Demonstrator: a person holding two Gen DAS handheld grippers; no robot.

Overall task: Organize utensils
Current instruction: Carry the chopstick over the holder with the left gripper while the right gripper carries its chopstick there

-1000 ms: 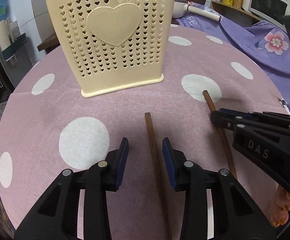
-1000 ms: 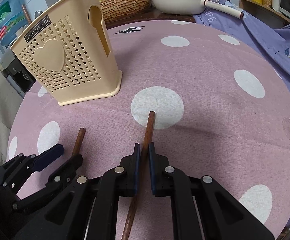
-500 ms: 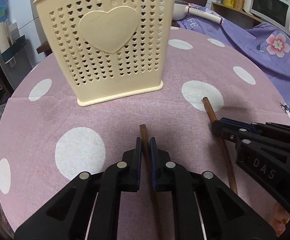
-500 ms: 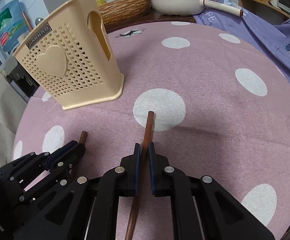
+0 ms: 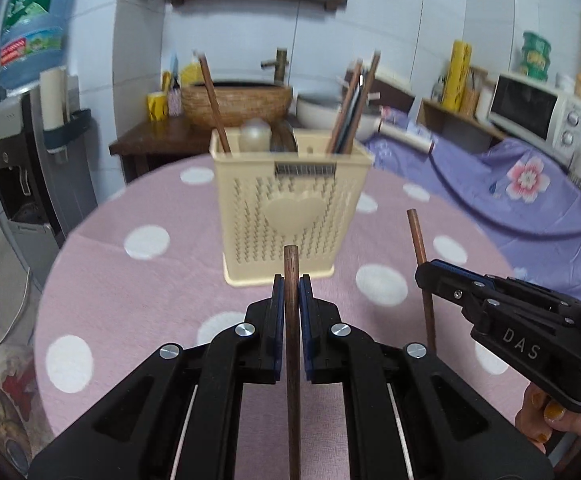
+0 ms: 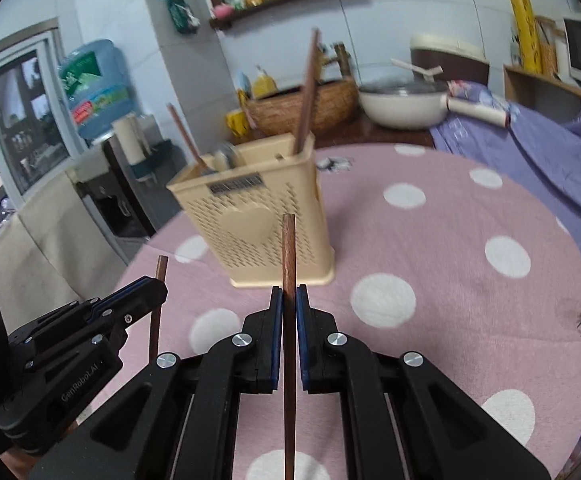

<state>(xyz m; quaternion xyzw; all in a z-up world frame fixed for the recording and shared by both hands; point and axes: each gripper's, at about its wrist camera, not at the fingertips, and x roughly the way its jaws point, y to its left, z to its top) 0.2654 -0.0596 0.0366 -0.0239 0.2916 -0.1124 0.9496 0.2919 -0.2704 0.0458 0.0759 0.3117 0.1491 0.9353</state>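
Two chopsticks lifted, not yet in the holder

The left gripper [image 5: 289, 296] is clamped on a chopstick [image 5: 291, 320], and the right gripper [image 6: 289, 308] is clamped on a second chopstick [image 6: 289, 280]; both sticks are above the table [image 5: 138, 292], tips pointing to 12 o'clock at the holder [image 5: 290, 216]. The holder already has several chopsticks and a spoon inside, so I judge only these two are left to drop in. The sticks standing in the holder at 11 and 1 o'clock may block the entry. Behind are a basket [image 6: 302, 108], a pan [image 6: 402, 104] and a microwave [image 5: 530, 112], well apart.
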